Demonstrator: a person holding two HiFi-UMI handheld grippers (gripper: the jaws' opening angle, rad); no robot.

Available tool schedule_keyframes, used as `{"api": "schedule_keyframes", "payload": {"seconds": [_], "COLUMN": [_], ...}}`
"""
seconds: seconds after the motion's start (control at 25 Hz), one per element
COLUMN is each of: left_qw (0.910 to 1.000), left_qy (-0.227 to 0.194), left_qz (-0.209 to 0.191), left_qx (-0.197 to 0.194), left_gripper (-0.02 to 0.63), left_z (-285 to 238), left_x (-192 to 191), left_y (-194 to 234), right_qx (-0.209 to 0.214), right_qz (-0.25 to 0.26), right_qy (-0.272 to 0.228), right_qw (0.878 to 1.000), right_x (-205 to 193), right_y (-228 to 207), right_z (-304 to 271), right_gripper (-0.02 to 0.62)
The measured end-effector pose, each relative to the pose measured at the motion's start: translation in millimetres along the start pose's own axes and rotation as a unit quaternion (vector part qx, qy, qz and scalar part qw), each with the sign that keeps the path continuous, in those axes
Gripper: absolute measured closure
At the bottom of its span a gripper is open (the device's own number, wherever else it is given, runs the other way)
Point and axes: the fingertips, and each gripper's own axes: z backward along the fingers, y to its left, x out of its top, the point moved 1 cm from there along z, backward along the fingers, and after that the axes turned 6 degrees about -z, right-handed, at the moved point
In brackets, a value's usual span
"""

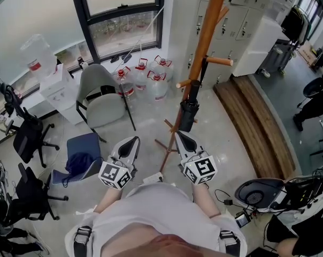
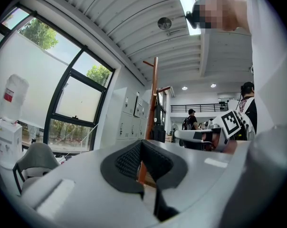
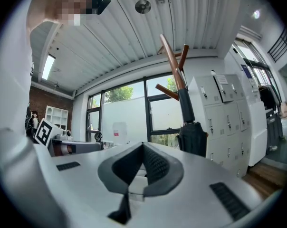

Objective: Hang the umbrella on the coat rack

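Note:
The black folded umbrella [image 1: 189,110] hangs upright against the orange-brown coat rack [image 1: 208,36], below a side peg. My right gripper [image 1: 181,137] is just in front of the umbrella's lower end, apart from it, shut with nothing held. My left gripper [image 1: 131,142] is beside it to the left, also shut and empty. In the right gripper view the umbrella [image 3: 193,136] hangs from the rack [image 3: 171,63] just right of the closed jaws [image 3: 143,147]. In the left gripper view the rack [image 2: 154,91] and the umbrella [image 2: 158,123] stand beyond the closed jaws [image 2: 141,145].
A grey chair [image 1: 99,98] and several water jugs [image 1: 149,76] stand left of the rack by the window. A blue chair [image 1: 81,154] is nearer on the left. Lockers [image 1: 233,20] and a wooden step [image 1: 255,119] lie to the right. Black office chairs [image 1: 27,135] stand at far left.

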Motion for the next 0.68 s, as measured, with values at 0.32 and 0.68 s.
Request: {"api": "schedule_keyframes", "payload": {"seconds": [0.32, 0.68], "left_qw": [1.0, 1.0], "left_qy": [-0.001, 0.003], "left_qz": [0.002, 0.0], "left_qx": [-0.002, 0.001], "left_gripper": [0.597, 0.597], "left_z": [0.3, -6.8], "left_x": [1.5, -7.5], "left_y": [0.9, 3.2], "right_qx": [-0.004, -0.009], "right_qz": [-0.004, -0.017], "right_qy": [0.0, 0.005], "right_qw": [1.0, 1.0], "right_x": [-1.1, -13.1], "right_y": [3.8, -6.9], "right_z": [-0.2, -3.9], "right_gripper": [0.588, 0.588]}}
